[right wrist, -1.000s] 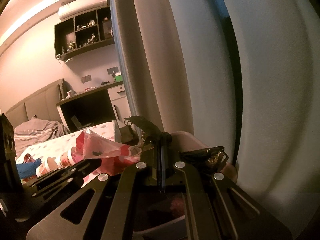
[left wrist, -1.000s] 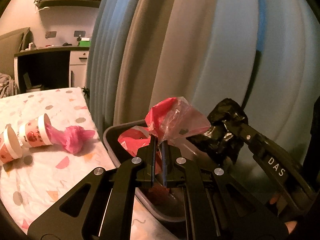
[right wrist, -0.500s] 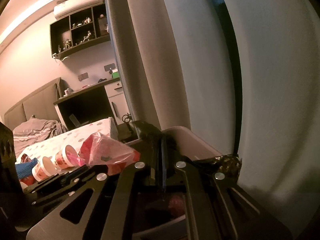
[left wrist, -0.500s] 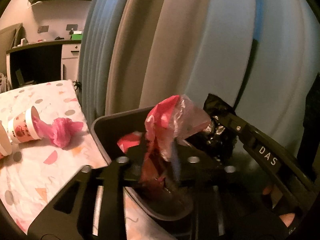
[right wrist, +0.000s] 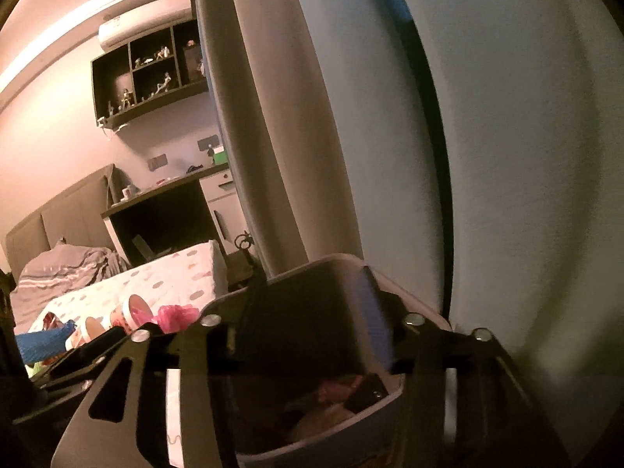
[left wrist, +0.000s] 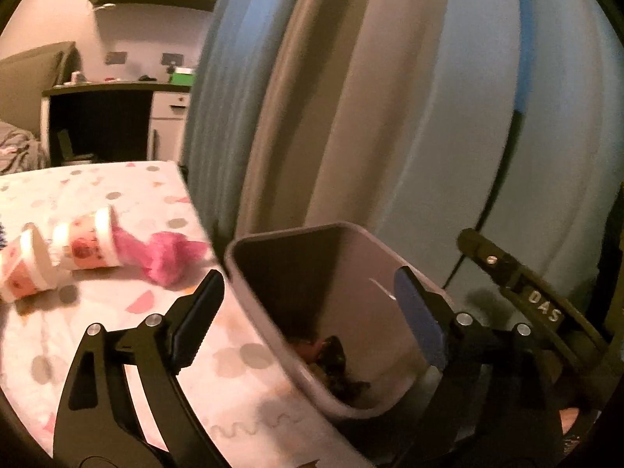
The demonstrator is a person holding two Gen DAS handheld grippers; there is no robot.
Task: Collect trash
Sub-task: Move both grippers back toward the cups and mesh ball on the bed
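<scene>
Left gripper over the waste bin, jaws opening wide, nothing between them. Right gripper beside it, jaws also opening, empty. Red and black trash at the bin's bottom. On the patterned bedsheet: 2 tipped paper cups, crumpled pink bag touching 1.

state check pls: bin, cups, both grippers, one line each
Grey plastic bin: upright beside the bed, crumpled red and black trash at its bottom.
Two paper cups: tipped over on the patterned bedspread.
Pink plastic bag: bunched at one cup's mouth.
Left gripper: opening, nothing between fingers.
Right gripper: opening, empty, over bin.
</scene>
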